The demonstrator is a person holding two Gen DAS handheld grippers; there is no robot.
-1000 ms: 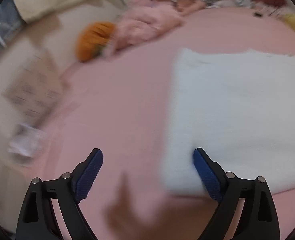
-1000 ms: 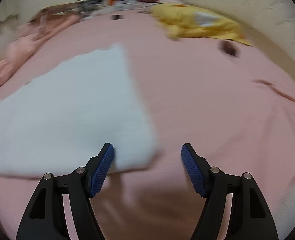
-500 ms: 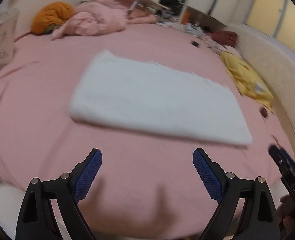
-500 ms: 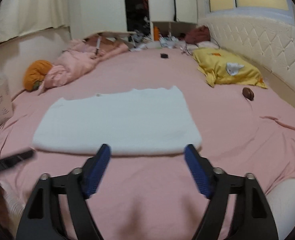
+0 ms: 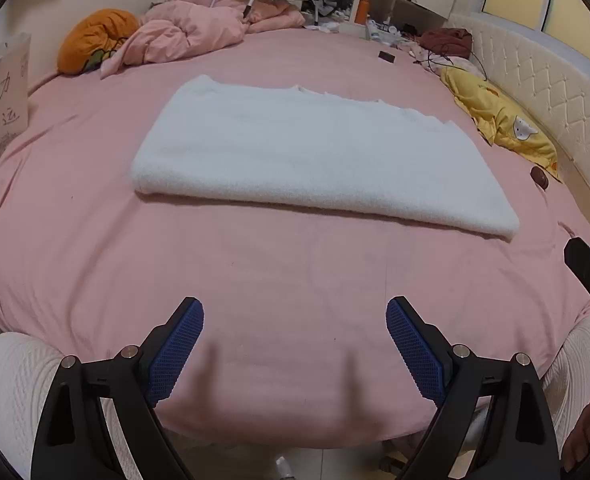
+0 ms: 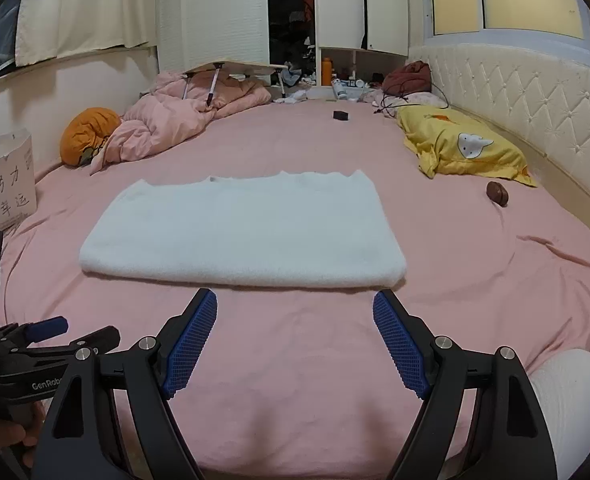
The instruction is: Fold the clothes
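Both the left gripper (image 5: 295, 344) and right gripper (image 6: 295, 332) hang spread and empty over the bed's (image 6: 295, 400) near edge, the white fleece garment (image 6: 247, 224) lying half-folded mid-bed; next, I judge, comes pinching one short end.

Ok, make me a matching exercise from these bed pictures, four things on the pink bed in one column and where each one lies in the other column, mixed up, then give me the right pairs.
Things
1. white folded garment
2. yellow pillow
3. orange cushion
4. small brown object

Places, as the right wrist camera sees them
A. far left, against the crumpled pink duvet
B. on the sheet just in front of the yellow pillow
C. flat in the middle of the bed
D. right side, along the quilted headboard

Pairs: 1-C, 2-D, 3-A, 4-B
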